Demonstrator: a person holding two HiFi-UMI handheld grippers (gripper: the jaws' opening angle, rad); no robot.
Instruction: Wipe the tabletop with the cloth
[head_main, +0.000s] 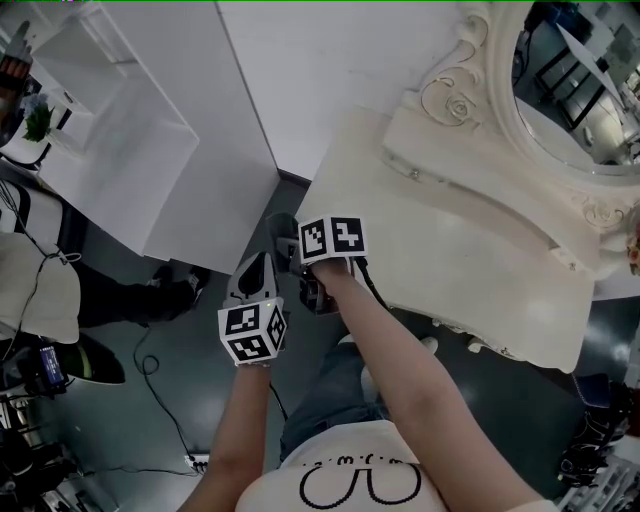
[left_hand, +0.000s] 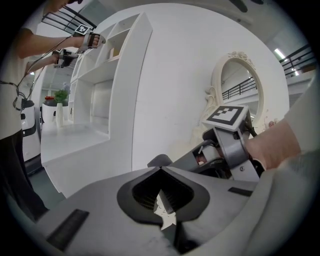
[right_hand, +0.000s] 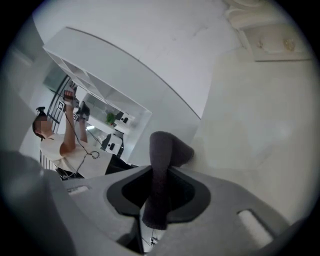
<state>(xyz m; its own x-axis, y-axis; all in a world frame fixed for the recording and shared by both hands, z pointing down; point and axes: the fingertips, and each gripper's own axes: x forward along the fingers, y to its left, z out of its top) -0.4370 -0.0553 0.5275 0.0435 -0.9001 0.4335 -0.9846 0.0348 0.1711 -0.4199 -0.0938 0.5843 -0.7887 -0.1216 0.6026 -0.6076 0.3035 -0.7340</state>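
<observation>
The cloth (right_hand: 161, 159) is a dark grey strip, pinched between the jaws of my right gripper (right_hand: 160, 175), which is shut on it. Its folded end rests against the near left corner of the cream tabletop (right_hand: 260, 115). In the head view my right gripper (head_main: 284, 236) sits at that corner of the tabletop (head_main: 400, 190), with the cloth (head_main: 279, 222) showing as a dark lump at its tip. My left gripper (head_main: 262, 264) hangs just left of it over the floor, off the table. Its jaws (left_hand: 162, 172) are shut with nothing between them.
An ornate oval mirror (head_main: 575, 90) stands at the back of the dressing table. A white shelf unit (head_main: 130, 130) stands to the left, with a narrow strip of dark floor (head_main: 170, 400) and a cable between. Another person (left_hand: 20, 95) holds grippers beside the shelf.
</observation>
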